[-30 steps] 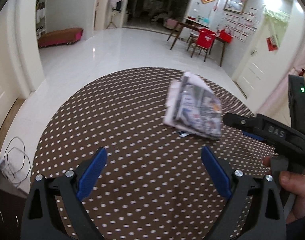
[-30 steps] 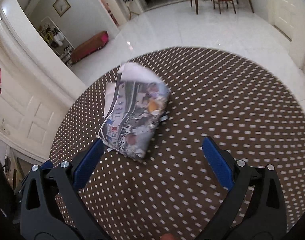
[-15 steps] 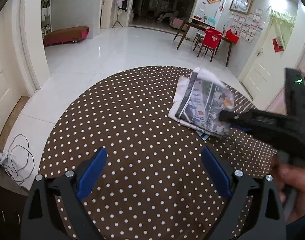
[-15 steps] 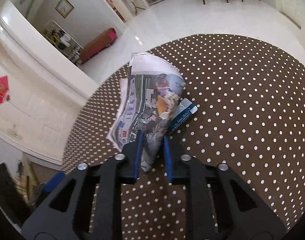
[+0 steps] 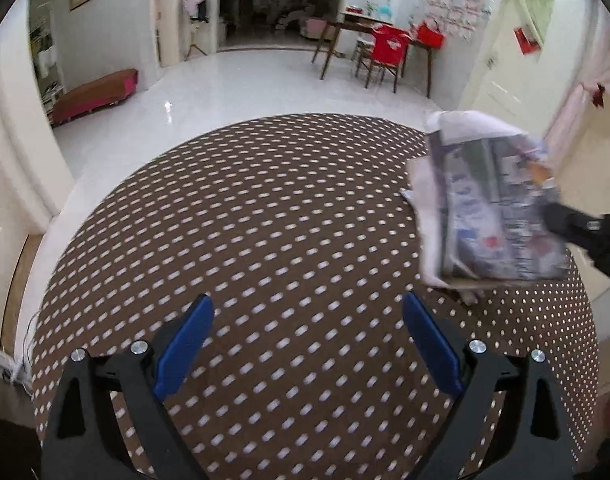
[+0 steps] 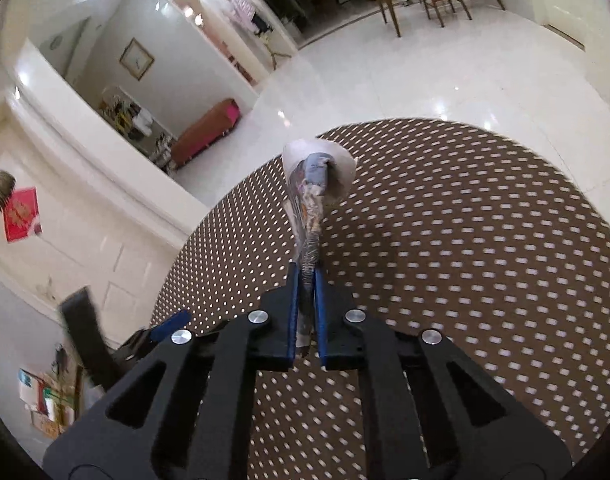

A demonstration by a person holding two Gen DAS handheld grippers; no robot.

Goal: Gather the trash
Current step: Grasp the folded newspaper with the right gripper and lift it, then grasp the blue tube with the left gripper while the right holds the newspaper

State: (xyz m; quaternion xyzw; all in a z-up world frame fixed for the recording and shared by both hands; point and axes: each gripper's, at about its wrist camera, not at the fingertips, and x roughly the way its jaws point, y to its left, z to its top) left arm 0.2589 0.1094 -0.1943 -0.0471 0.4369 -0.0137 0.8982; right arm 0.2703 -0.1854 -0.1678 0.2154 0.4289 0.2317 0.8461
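A folded newspaper [image 5: 493, 204] hangs lifted above the round brown polka-dot table [image 5: 265, 240], at the right of the left wrist view. My right gripper [image 6: 305, 280] is shut on the newspaper [image 6: 311, 200], which I see edge-on between its blue pads and sticking out ahead of them. The right gripper also shows in the left wrist view [image 5: 577, 224], clamped on the paper's right edge. My left gripper [image 5: 305, 336] is open and empty, low over the table's near side, left of the paper.
The table's edge [image 6: 577, 184] drops to a glossy white floor. A red bench [image 5: 93, 94] stands by the far left wall. A wooden table with a red chair [image 5: 385, 56] stands far back. The left gripper shows at lower left in the right wrist view [image 6: 161, 332].
My right gripper closed on the newspaper and lifted it off the table, turning it edge-on. A small blue item seen beside the paper half a second ago is out of sight. The left gripper stayed open.
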